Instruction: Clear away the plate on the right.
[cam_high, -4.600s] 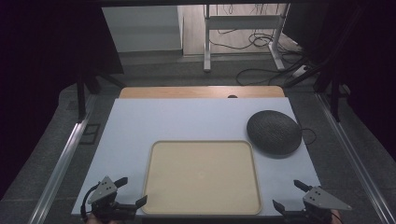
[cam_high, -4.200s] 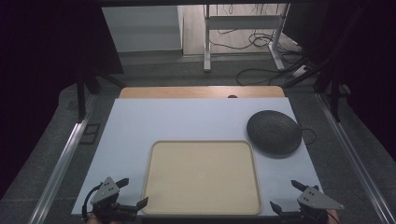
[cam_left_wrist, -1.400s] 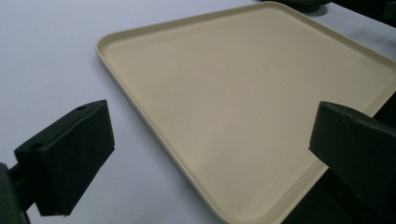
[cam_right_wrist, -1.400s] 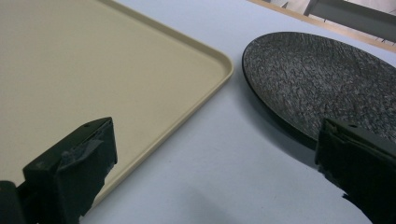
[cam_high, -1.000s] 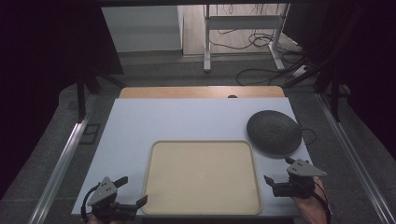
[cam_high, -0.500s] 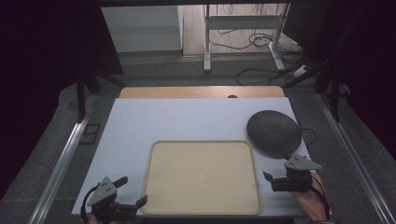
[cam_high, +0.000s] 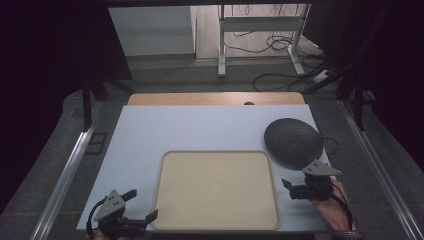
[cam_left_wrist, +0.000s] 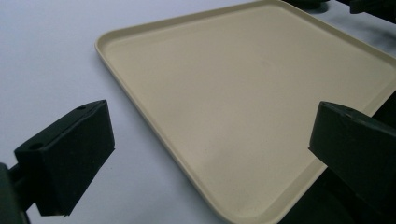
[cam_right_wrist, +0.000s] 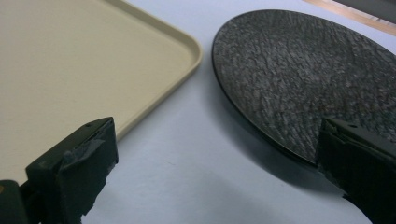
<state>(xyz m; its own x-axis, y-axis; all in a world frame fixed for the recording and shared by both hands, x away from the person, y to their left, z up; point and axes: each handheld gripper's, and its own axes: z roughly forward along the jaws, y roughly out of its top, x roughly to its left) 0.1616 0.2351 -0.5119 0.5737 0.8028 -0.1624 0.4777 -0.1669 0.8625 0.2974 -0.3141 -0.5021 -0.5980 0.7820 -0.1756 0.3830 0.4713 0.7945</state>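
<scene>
Just ahead of the right gripper (cam_high: 294, 187), held open and empty, the dark plate (cam_high: 293, 142) is seen beside the tray (cam_high: 216, 155).

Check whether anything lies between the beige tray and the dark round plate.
Nothing does: only a bare strip of white table separates the beige tray from the dark round plate, seen in the right gripper view and the high view.

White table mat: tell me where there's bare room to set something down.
The white table mat is bare along its far half, behind the beige plastic tray and left of the dark round textured plate. A bare strip lies left of the tray. Crowded: near right, by the right claw.
</scene>
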